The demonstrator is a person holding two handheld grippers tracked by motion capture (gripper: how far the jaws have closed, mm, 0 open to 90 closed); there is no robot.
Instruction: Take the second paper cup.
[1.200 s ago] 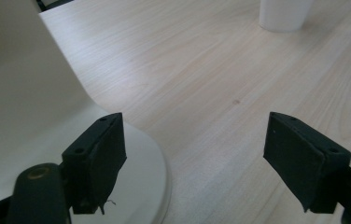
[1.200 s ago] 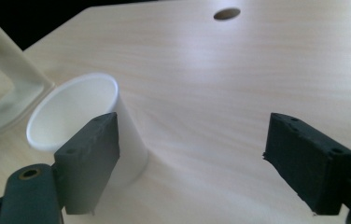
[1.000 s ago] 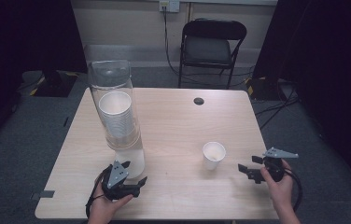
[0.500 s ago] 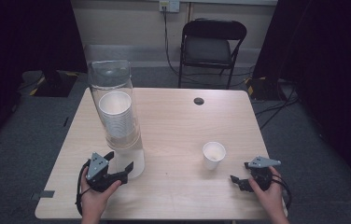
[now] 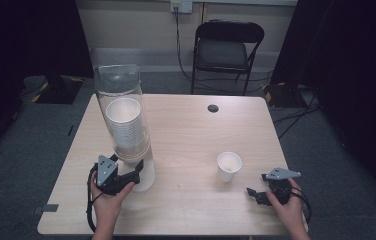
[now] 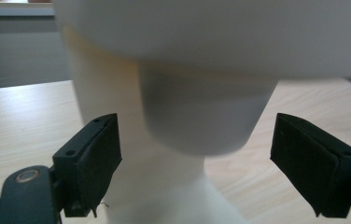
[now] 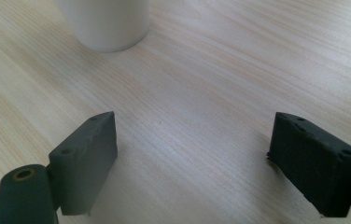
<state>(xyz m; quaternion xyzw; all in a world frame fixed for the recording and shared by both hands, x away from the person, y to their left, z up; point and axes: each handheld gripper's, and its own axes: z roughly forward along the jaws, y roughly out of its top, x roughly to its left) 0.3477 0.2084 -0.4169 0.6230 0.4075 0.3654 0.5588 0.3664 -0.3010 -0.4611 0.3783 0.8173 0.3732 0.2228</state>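
Observation:
A clear tube dispenser [image 5: 121,105] with a stack of white paper cups [image 5: 125,124] stands on a white base [image 5: 147,177] at the table's left. My left gripper [image 5: 135,173] is open at that base. In the left gripper view the lowest cup's bottom [image 6: 201,116] hangs just beyond and above the gap of the left gripper [image 6: 211,168]. A single white paper cup [image 5: 229,166] stands upright at the right. My right gripper [image 5: 257,186] is open a little in front of it, low over bare wood, with the cup's foot [image 7: 106,21] ahead of the right gripper [image 7: 201,163].
The wooden table [image 5: 191,130] has a round cable hole [image 5: 213,108] near its far edge. A black folding chair [image 5: 228,50] stands behind the table. Dark curtains hang at both sides. Grey carpet surrounds the table.
My left gripper swung out to the left and has come back toward the dispenser's base. My right gripper dropped slightly toward the table's front edge and edged left.

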